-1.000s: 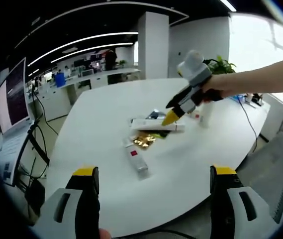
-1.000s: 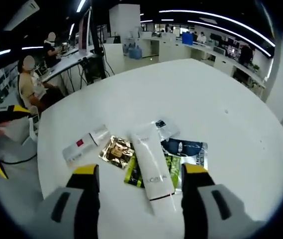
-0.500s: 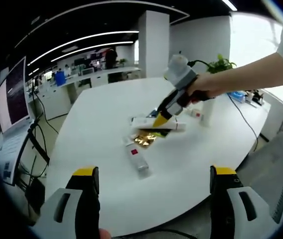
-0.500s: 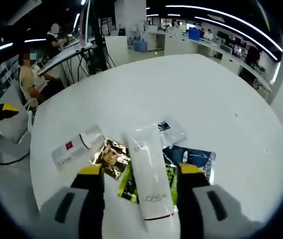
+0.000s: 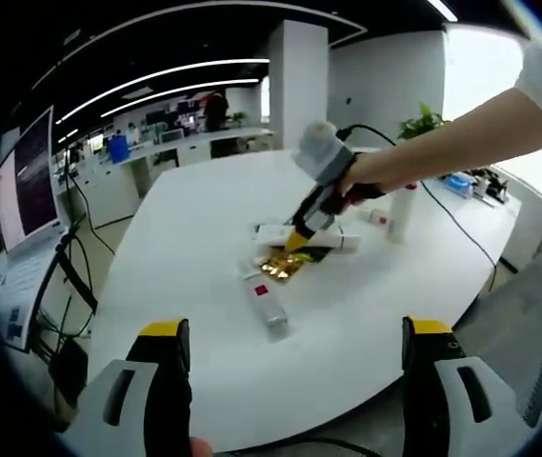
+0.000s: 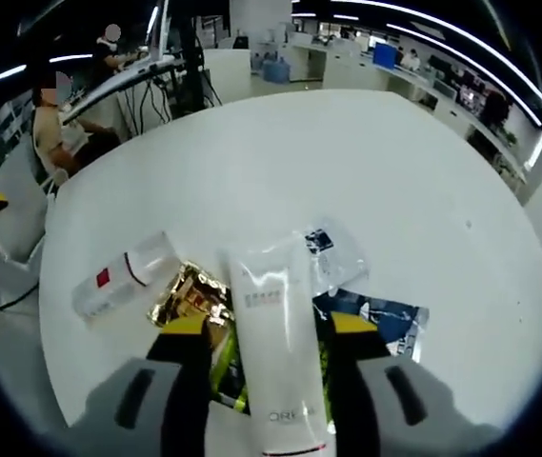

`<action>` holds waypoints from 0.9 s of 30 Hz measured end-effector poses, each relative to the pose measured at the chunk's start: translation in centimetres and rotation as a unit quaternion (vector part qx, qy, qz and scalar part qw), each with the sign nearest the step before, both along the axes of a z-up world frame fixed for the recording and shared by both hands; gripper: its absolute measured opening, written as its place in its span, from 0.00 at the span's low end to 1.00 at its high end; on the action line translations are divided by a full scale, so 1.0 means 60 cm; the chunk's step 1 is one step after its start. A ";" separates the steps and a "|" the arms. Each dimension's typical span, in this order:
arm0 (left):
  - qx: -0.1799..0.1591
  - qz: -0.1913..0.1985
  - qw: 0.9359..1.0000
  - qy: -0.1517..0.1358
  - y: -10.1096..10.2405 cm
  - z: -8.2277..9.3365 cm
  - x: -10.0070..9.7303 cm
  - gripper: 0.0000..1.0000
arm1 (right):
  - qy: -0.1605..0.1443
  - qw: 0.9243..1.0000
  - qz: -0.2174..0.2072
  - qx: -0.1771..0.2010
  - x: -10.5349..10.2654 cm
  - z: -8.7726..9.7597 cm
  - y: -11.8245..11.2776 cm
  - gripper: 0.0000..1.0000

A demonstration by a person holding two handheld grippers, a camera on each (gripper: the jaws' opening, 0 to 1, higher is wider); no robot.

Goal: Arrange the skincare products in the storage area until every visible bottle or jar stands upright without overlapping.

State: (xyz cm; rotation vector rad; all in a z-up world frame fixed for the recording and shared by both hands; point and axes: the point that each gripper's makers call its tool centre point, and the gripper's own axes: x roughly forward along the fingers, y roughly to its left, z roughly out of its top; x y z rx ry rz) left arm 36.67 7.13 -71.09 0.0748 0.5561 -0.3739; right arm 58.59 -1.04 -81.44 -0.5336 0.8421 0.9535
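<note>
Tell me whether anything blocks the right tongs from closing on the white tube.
Nothing visible does. In the right gripper view the right tongs are open, one jaw on either side of the white tube, which lies flat across the sachets on the table.

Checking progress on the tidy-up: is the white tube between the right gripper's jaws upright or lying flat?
Lying flat. The white tube rests lengthwise across sachets on the table.

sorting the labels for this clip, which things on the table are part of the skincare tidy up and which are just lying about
Job:
white tube, between the right gripper jaws
small red-marked tube, lying flat
gold sachet
green sachet
dark blue sachet
clear sachet

Lying about:
potted plant
laptop
cable
</note>
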 end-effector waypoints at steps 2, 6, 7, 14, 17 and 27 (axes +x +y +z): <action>0.000 0.001 1.000 0.000 0.001 0.000 0.000 0.90 | 0.001 1.000 -0.004 0.000 0.002 -0.003 0.001 0.45; 0.001 0.001 1.000 0.000 0.002 0.000 0.000 0.90 | 0.000 1.000 0.001 -0.004 0.003 -0.008 0.006 0.42; 0.001 0.001 1.000 0.000 0.002 0.000 0.000 0.90 | -0.001 1.000 0.003 -0.006 0.005 -0.009 0.007 0.41; 0.002 0.001 1.000 0.000 0.001 -0.001 0.001 0.90 | -0.005 1.000 0.005 -0.014 0.009 -0.017 0.004 0.38; 0.002 0.001 1.000 -0.001 0.000 0.000 0.001 0.90 | -0.009 1.000 0.004 -0.014 0.009 -0.017 0.005 0.38; 0.001 0.002 1.000 -0.003 0.000 0.001 0.001 0.90 | -0.031 0.999 -0.001 -0.020 0.005 -0.007 -0.001 0.36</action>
